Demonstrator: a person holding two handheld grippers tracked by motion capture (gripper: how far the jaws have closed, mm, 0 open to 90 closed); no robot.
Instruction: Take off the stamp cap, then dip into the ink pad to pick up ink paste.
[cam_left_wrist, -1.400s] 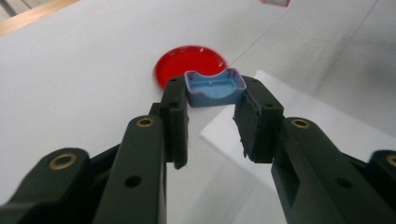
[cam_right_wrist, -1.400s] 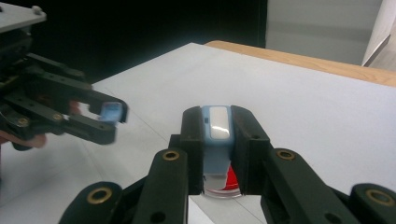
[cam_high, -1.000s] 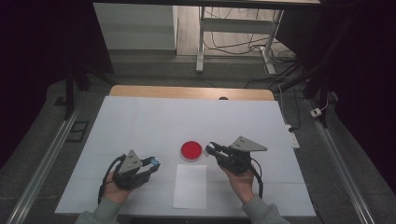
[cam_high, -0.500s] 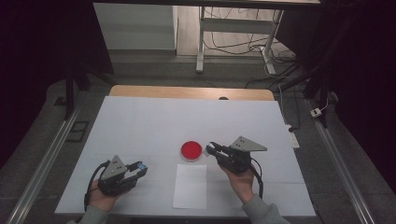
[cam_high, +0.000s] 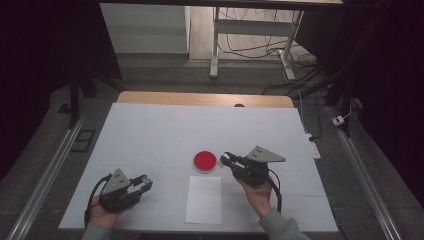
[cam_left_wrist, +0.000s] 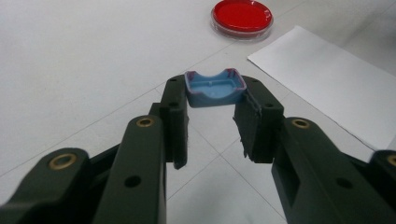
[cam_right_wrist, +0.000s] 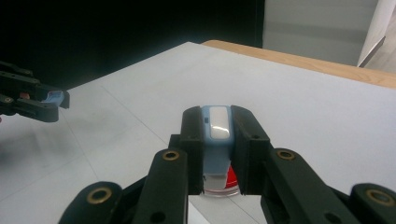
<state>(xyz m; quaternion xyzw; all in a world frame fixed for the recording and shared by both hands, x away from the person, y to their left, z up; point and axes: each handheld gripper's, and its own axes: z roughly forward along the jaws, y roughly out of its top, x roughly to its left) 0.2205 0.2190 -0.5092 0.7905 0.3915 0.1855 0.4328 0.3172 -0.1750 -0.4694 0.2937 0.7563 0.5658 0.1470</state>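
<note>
White tabletop: the left gripper pinches a blue cap; the right gripper clamps a pale blue marker-like body over the red dish. Uncapping looks done; white sheet is untouched.

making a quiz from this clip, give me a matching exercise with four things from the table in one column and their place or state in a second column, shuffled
Things:
1. blue cap
2. red dish
3. white paper sheet
4. grey-blue stick with a white top

Places or states:
A. lies flat at the near table edge
B. clamped in the left gripper
C. clamped in the right gripper
D. sits just beyond the paper

Pairs: 1-B, 2-D, 3-A, 4-C
</note>
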